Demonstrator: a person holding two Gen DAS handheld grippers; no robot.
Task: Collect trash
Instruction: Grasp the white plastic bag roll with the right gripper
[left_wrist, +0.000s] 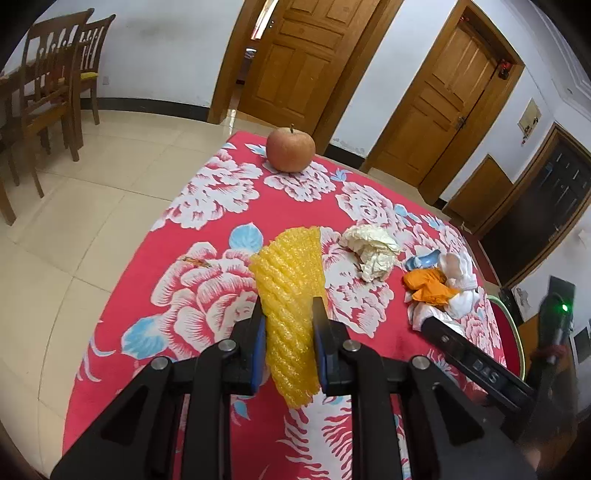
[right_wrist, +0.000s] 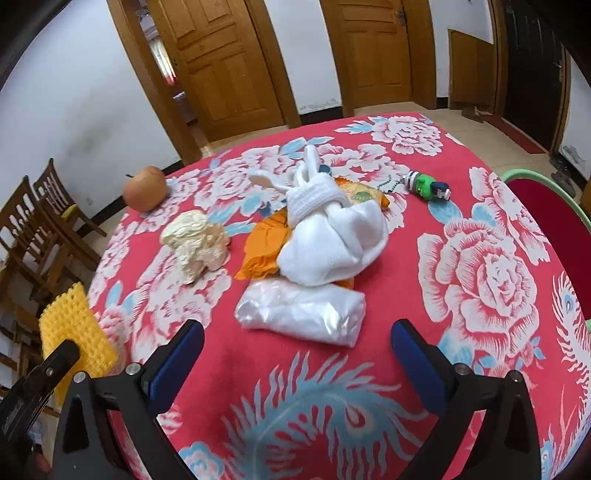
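My left gripper (left_wrist: 288, 332) is pinched nearly closed on a yellow foam fruit net (left_wrist: 290, 295), the blue pads pressing its sides in at about mid-length. The net's long axis runs away from me along my fingers, its wider fanned end pointing out over the table toward the apple (left_wrist: 290, 149), its narrower end hanging back beneath my jaws. It is soft, ribbed foam mesh, woven in diagonal ridges, a flattened tube in shape.

My right gripper (right_wrist: 297, 354) stands wide open with nothing between its blue pads, hovering above the red floral tablecloth (right_wrist: 480, 258). Just beyond its fingers lies a folded clear plastic bag (right_wrist: 301, 312), glossy and crinkled, its long side lying across my view. Touching its far edge is a white knitted cloth (right_wrist: 332, 240), soft and bundled, with a ribbed cuff and thin ends pointing away from me. Under that bundle shows crumpled orange paper (right_wrist: 264, 247). To the left, apart from the pile, sits a crumpled cream paper ball (right_wrist: 197, 240), creased and lumpy. Farther left, near the table's edge, is the round, smooth apple. Beyond the pile to the right lies a small green toy keychain (right_wrist: 426, 184) on a bead chain.
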